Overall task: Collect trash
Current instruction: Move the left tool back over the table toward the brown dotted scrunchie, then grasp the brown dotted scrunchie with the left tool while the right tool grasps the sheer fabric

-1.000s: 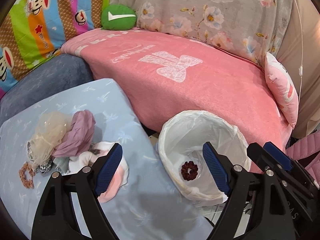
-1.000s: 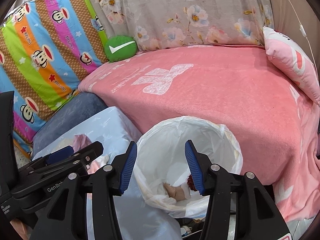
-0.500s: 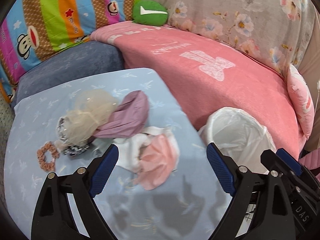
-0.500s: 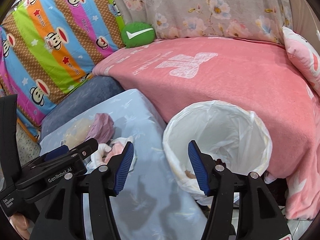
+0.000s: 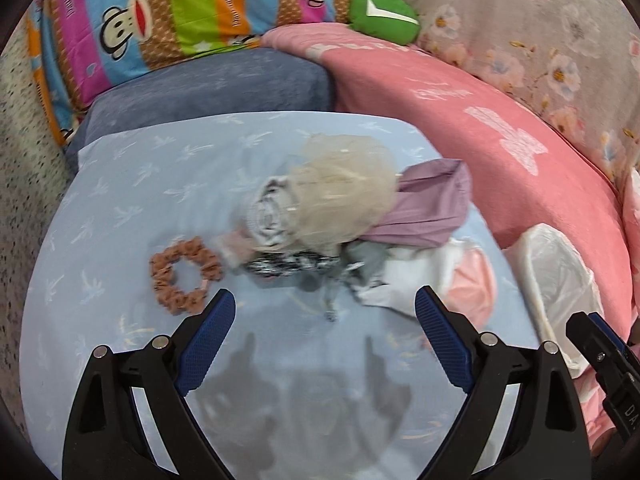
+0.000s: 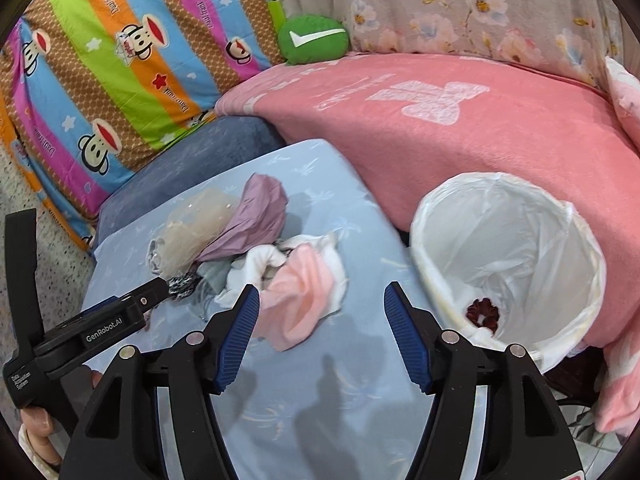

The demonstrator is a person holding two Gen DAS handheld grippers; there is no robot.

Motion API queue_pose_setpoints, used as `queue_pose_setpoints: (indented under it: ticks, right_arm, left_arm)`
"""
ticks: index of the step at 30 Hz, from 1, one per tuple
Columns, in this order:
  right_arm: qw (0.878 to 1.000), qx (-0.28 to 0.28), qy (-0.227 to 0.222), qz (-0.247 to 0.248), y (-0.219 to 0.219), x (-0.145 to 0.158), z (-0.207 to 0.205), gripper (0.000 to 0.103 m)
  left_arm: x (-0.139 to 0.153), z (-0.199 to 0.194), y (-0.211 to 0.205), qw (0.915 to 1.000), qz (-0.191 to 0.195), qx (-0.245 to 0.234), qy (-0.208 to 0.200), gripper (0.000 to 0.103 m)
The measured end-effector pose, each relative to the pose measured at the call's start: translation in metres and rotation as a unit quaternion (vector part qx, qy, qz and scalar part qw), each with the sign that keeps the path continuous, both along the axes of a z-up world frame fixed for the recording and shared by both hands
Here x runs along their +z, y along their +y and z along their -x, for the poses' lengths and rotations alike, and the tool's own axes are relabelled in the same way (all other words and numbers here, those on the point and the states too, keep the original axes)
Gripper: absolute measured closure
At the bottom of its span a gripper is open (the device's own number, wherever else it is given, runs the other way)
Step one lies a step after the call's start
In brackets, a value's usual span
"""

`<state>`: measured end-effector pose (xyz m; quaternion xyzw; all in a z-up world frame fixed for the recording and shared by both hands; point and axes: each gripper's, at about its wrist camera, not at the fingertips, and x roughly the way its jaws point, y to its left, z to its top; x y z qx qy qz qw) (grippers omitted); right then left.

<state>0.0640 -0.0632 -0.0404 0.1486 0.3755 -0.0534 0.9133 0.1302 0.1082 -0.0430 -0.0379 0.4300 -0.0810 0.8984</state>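
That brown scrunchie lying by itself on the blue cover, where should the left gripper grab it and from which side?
Take the brown scrunchie across one arc of its ring, one finger in the centre hole and one outside, coming down from above. It lies flat on the blue cover, clear of the cloth pile, so its near arc seems easiest for the left gripper, whose empty jaws are open.

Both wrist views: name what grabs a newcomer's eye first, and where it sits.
A heap of soft items lies mid-way on the pale blue cushion, with a brown scrunchie apart at its left. Right of the cushion stands a white-lined bin holding a dark red scrunchie, against the pink blanket.
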Motion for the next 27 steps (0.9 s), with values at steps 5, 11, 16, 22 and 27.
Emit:
queue_pose_setpoints:
  ticks: [5,11,16,22,27]
  right_arm:
    - [1.000,0.020,0.010,0.005,0.027,-0.008,-0.013,0.040]
    - [0.999,0.043,0.018,0.008,0.056,-0.014,-0.033,0.040]
    - [0.998,0.057,0.021,0.007,0.077,-0.017,-0.054,0.040]
    - [0.997,0.070,0.015,0.010,0.100,-0.015,-0.080,0.040]
    - [0.997,0.071,0.006,0.014,0.112,-0.010,-0.104,0.040]
  left_arm:
    - [-0.013,-0.007,0.038,0.9994,0.001,0.033,0.013,0.015]
    - [-0.031,-0.021,0.080,0.9965,0.011,0.075,0.037,0.015]
    - [-0.043,-0.033,0.102,0.9942,0.015,0.094,0.050,0.015]
    - [-0.055,-0.046,0.118,0.9923,0.025,0.104,0.063,0.016]
    - [-0.065,-0.055,0.122,0.9910,0.045,0.097,0.081,0.030]
